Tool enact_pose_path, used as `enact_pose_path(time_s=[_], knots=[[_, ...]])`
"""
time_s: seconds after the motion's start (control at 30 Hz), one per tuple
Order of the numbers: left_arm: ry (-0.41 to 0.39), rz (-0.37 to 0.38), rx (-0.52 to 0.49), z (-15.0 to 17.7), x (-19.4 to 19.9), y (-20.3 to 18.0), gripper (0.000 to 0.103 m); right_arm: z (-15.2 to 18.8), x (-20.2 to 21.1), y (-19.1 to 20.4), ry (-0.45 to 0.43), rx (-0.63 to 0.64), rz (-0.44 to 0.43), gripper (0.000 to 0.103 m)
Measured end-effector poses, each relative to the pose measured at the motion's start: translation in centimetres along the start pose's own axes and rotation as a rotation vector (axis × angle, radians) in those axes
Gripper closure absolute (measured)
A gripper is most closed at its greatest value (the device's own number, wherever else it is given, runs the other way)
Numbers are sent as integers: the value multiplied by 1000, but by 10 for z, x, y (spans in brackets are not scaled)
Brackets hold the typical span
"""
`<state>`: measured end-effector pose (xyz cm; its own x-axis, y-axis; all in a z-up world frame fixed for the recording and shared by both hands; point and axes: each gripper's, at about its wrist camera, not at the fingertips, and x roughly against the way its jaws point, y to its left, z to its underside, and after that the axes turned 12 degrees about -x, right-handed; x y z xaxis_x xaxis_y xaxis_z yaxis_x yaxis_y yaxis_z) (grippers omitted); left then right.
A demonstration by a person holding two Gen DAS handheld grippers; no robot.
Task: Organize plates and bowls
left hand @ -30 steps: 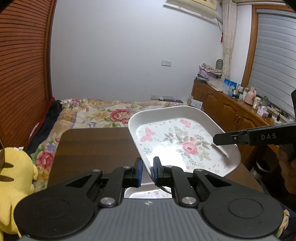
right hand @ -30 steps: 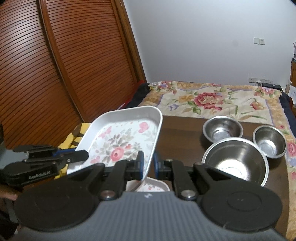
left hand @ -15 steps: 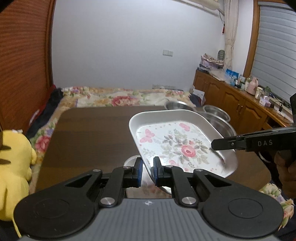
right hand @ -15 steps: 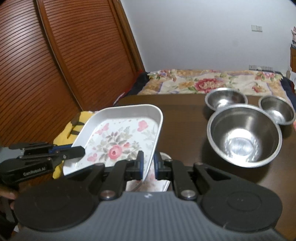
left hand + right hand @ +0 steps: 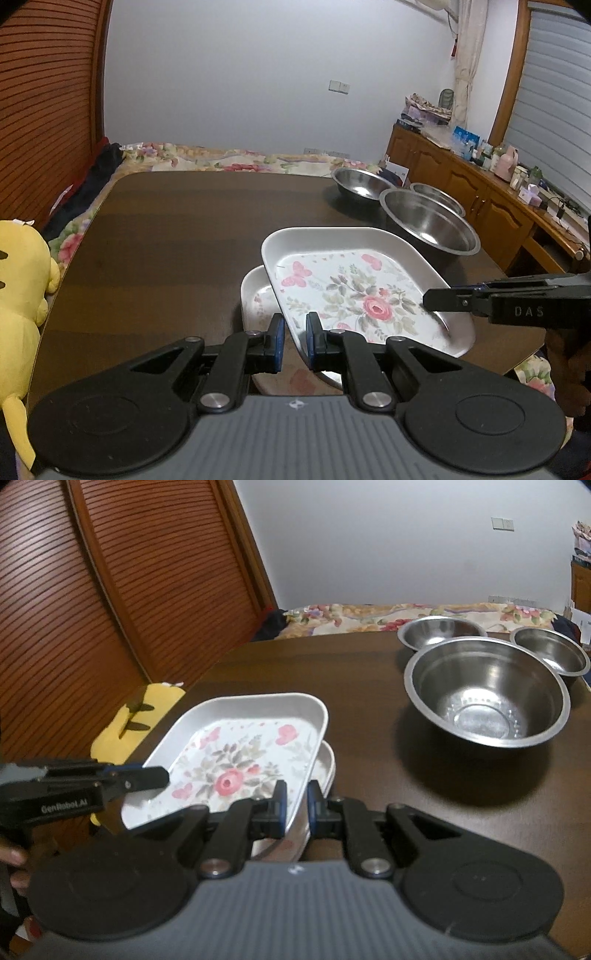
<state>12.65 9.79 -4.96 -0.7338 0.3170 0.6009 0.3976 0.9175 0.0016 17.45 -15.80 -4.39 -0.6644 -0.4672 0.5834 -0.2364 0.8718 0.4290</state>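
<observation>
A white floral tray [image 5: 354, 291] hangs just above a second floral plate [image 5: 258, 295] on the dark table [image 5: 166, 229]. My left gripper [image 5: 293, 339] is shut on the tray's near-left rim. My right gripper [image 5: 295, 806] is shut on the opposite rim, with the tray [image 5: 236, 760] tilted over the lower plate [image 5: 327, 771]. The right gripper also shows in the left wrist view [image 5: 454, 301], and the left gripper in the right wrist view [image 5: 147, 777]. Three steel bowls stand beyond: a large one [image 5: 487, 694] and two smaller ones [image 5: 441, 631] [image 5: 550, 651].
A yellow plush toy [image 5: 18, 280] sits at the table's left edge. A bed with a floral cover [image 5: 229, 162] lies behind the table. A wooden slatted door [image 5: 92, 609] is on the left and a cluttered sideboard [image 5: 480, 173] on the right.
Both grippers have lowered the floral tray toward the table, down over the second plate. The bowls have come into the left wrist view.
</observation>
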Motion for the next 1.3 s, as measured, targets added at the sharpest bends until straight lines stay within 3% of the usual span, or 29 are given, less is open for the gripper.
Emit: enact_pose_path(time_s=[0.3,1.07,1.3], knots=[[8,-17,11,6,-9,6,89,16,-11,1,-10,18,24,90],[32,-67,-19,9,-27,-3,89,22,-21,7,-37,32,53,90],[33,-132,-69,9,-28,-13,89,27,-24,17,-63,114,89,88]])
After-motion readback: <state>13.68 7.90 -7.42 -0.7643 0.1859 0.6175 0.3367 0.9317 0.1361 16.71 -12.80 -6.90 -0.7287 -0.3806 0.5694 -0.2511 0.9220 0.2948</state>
